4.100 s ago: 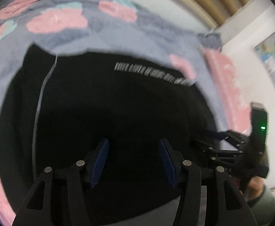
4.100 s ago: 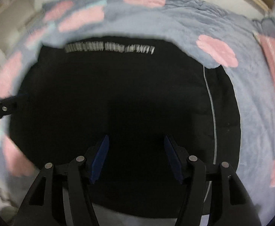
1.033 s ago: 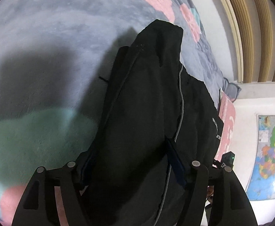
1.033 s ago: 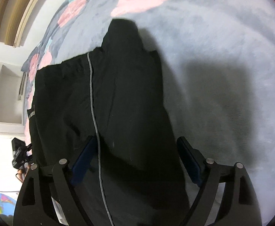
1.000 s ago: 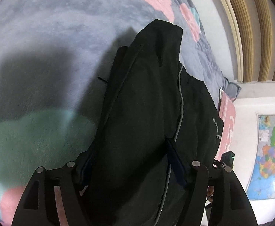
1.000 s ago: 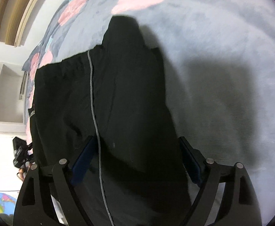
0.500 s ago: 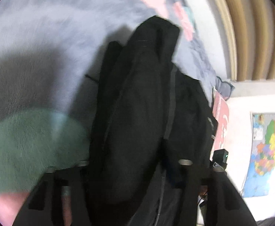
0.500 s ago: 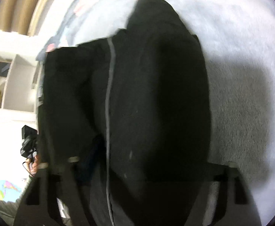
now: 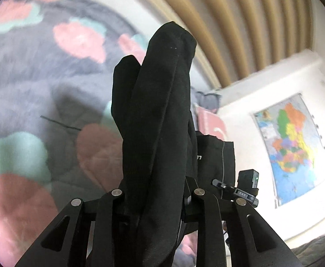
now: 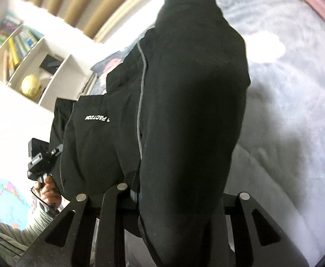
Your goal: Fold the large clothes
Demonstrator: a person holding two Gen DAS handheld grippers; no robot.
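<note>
A large black garment (image 9: 155, 115) with thin grey piping and white lettering (image 10: 96, 118) hangs lifted between both grippers above the bed. My left gripper (image 9: 155, 198) is shut on one end of it; bunched fabric covers the fingertips. My right gripper (image 10: 175, 191) is shut on the other end (image 10: 196, 111), and the cloth drapes over its fingers too. The right gripper also shows in the left wrist view (image 9: 240, 189), and the left one in the right wrist view (image 10: 40, 155), held by a hand.
A grey blanket (image 9: 29, 84) with pink and teal patches covers the bed below (image 10: 296, 111). A white bookshelf (image 10: 24, 51) stands at the left. A map (image 9: 291, 146) hangs on the white wall. Tan curtains (image 9: 229, 22) hang behind the bed.
Both grippers have risen and tilted up with the garment, lifting it off the blanket. The wall, curtains and shelf have come into view.
</note>
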